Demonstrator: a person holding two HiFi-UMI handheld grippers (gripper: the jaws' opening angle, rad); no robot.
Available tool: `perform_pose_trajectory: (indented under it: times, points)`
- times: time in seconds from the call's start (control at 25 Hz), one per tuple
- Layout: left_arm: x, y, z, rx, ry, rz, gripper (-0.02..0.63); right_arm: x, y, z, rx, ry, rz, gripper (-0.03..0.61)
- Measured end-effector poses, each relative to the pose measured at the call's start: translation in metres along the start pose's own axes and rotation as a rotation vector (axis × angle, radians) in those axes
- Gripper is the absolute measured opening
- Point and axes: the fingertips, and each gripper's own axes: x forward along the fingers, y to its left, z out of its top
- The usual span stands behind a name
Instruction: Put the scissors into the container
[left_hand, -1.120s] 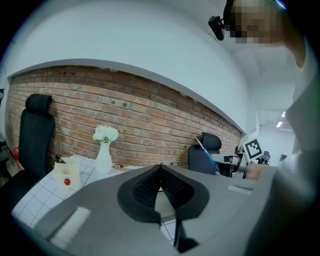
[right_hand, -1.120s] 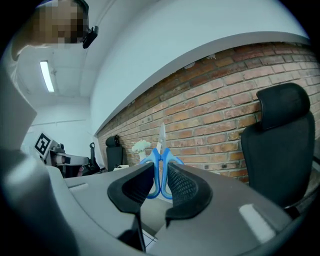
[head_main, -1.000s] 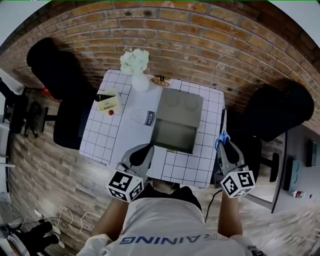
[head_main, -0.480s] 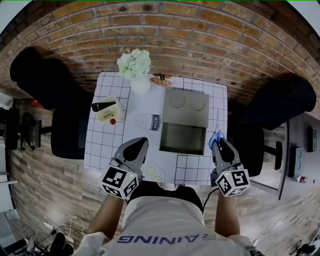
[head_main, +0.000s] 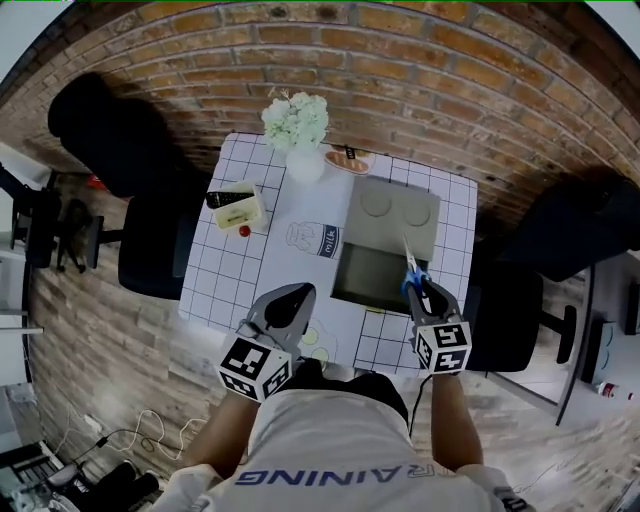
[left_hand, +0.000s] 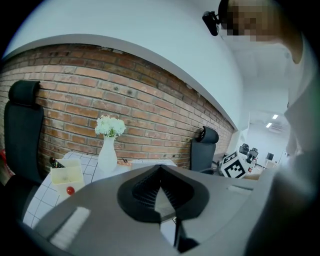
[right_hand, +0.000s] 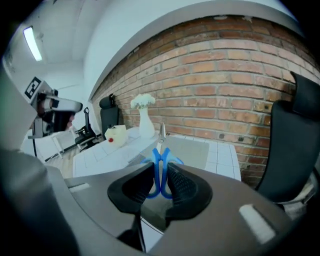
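The right gripper (head_main: 416, 288) pinched the scissors (head_main: 408, 262) by their handles over the container's (head_main: 368, 276) right edge; released there, they could catch the rim. The left gripper's (head_main: 298, 294) jaws were pressed together, empty.

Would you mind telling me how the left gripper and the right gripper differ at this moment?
The right gripper is shut on the blue scissors; the left gripper is shut on nothing. The right gripper hangs at the open container's edge; the left gripper is beside it, over the table's near edge. Both have grey bodies and black pads.
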Motion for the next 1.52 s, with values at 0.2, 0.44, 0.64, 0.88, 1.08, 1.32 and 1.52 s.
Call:
perform_pose_trajectory:
  times: [0.2, 0.44, 0.64, 0.88, 1.08, 1.32, 1.52]
  points:
    - [-0.014, 0.000, -0.012, -0.022, 0.009, 0.050, 0.000, 0.033, 0.010, -0.049, -0.059, 0.157, 0.052, 0.104]
    - [-0.025, 0.000, -0.017, -0.039, 0.002, 0.098, 0.000, 0.053, 0.021, -0.081, -0.153, 0.290, 0.111, 0.104]
    - [-0.034, 0.004, -0.021, -0.056, -0.001, 0.132, 0.000, 0.064, 0.015, -0.095, -0.177, 0.370, 0.099, 0.104]
    - [-0.035, 0.003, -0.021, -0.062, -0.011, 0.138, 0.000, 0.074, 0.005, -0.093, -0.169, 0.398, 0.064, 0.104]
    - [-0.035, 0.003, -0.022, -0.062, -0.011, 0.136, 0.000, 0.079, 0.006, -0.095, -0.195, 0.431, 0.057, 0.106]
    - [-0.038, 0.011, -0.016, -0.064, -0.028, 0.146, 0.000, 0.080, 0.004, -0.099, -0.196, 0.443, 0.047, 0.109]
    - [-0.044, 0.021, -0.013, -0.075, -0.039, 0.161, 0.000, 0.076, 0.002, -0.089, -0.178, 0.410, 0.044, 0.123]
